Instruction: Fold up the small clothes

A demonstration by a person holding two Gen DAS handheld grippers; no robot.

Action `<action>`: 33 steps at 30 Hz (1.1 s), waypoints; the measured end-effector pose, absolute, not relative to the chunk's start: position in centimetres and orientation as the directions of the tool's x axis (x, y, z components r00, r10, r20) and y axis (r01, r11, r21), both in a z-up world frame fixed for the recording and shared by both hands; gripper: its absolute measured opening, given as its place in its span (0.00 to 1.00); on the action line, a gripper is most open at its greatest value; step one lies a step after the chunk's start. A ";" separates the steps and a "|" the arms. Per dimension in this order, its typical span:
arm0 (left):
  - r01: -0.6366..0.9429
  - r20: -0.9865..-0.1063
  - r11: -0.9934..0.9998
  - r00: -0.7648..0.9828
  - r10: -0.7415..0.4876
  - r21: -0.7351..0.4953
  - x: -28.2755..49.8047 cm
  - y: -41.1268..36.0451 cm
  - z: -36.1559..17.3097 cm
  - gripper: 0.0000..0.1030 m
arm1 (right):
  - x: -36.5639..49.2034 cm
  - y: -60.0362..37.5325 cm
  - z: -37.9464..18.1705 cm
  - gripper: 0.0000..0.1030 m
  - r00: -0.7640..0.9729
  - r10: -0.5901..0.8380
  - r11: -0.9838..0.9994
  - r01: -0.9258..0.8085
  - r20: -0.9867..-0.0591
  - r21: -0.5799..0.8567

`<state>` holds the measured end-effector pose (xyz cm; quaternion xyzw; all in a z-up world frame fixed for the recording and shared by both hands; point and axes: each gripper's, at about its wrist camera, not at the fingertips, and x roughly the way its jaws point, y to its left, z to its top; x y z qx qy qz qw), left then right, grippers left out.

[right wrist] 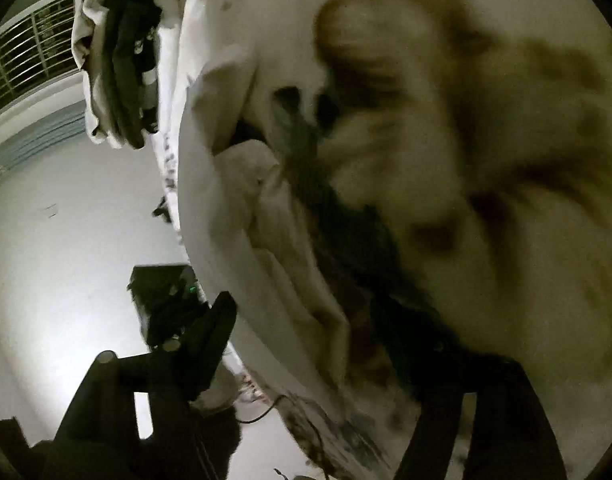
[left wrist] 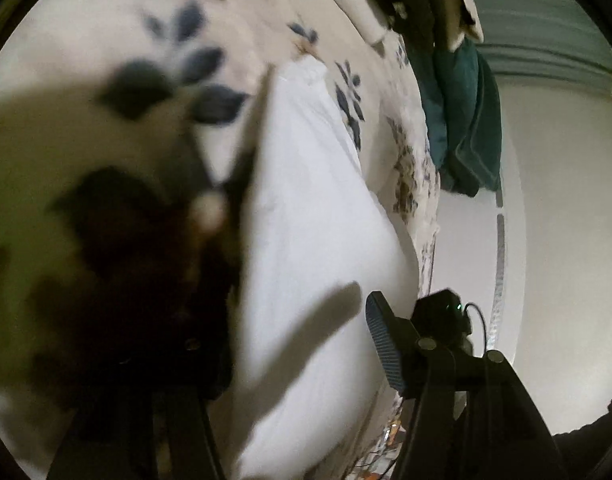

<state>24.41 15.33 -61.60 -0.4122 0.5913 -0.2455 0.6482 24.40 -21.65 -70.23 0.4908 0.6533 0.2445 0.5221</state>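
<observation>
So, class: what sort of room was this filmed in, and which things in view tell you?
Most likely a bedroom. A cream bedspread with dark blue leaf prints covers a bed, a plain white cloth lies on it, and dark folded clothes sit stacked at its edge.

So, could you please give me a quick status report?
Left gripper open over white folded cloth. Right gripper open, blurred cream cloth close in front. Nothing clearly gripped.
</observation>
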 end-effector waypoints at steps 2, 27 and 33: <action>-0.157 -0.567 0.545 0.186 -0.802 -0.823 24.6 14.9 -61.3 0.55 | 25.1 -21.0 -70.2 0.74 0.022 0.916 0.365 0.373 -0.402 0.853; -0.048 -0.600 0.626 0.350 -0.719 -0.778 28.9 16.9 -45.2 0.10 | 33.2 -15.1 -52.8 0.21 0.071 0.872 0.472 0.146 -0.485 0.869; 0.032 -0.557 0.639 0.459 -0.692 -0.768 39.1 18.5 -38.1 0.10 | 44.6 -13.1 -44.2 0.21 0.164 0.859 0.492 -0.003 -0.485 0.870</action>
